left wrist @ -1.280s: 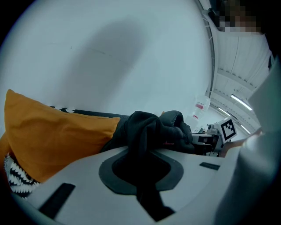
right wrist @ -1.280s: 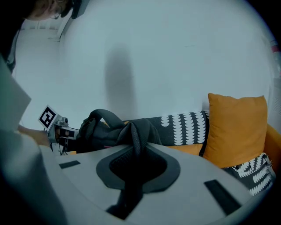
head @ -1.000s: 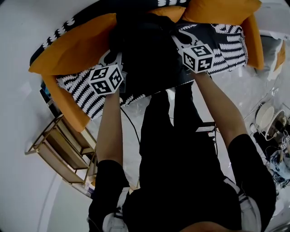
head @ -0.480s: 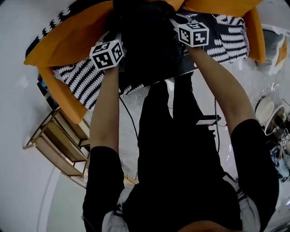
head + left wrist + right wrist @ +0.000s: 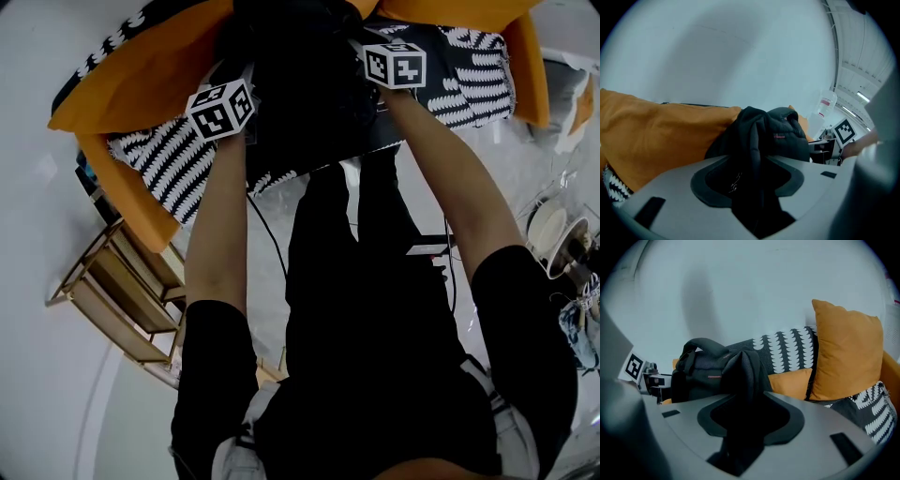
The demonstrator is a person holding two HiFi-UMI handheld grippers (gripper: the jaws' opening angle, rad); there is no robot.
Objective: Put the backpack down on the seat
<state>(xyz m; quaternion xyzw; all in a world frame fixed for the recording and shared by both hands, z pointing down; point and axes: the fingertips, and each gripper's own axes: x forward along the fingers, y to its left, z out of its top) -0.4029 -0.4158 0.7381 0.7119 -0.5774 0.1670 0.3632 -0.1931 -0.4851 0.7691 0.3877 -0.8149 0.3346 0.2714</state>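
The black backpack (image 5: 300, 94) rests on the sofa seat (image 5: 159, 159), which has a black-and-white patterned cover, and leans on the orange cushions (image 5: 141, 75). My left gripper (image 5: 234, 75) is at the backpack's left side and my right gripper (image 5: 364, 45) at its right side. In the left gripper view a black strap (image 5: 750, 140) runs through the left gripper (image 5: 754, 187), whose jaws are opening. In the right gripper view another strap (image 5: 745, 369) lies between the right gripper (image 5: 743, 427) jaws, also opening. The pads stand off the straps.
An upright orange cushion (image 5: 846, 348) stands on the sofa to the right of the backpack (image 5: 705, 369). A low wooden shelf (image 5: 122, 300) stands on the floor at the left. Dishes (image 5: 553, 244) sit at the right edge. The person's black-clad legs fill the middle.
Both grippers moved farther toward the sofa back with the backpack, which came down onto the seat. In the last half second they hardly shifted.
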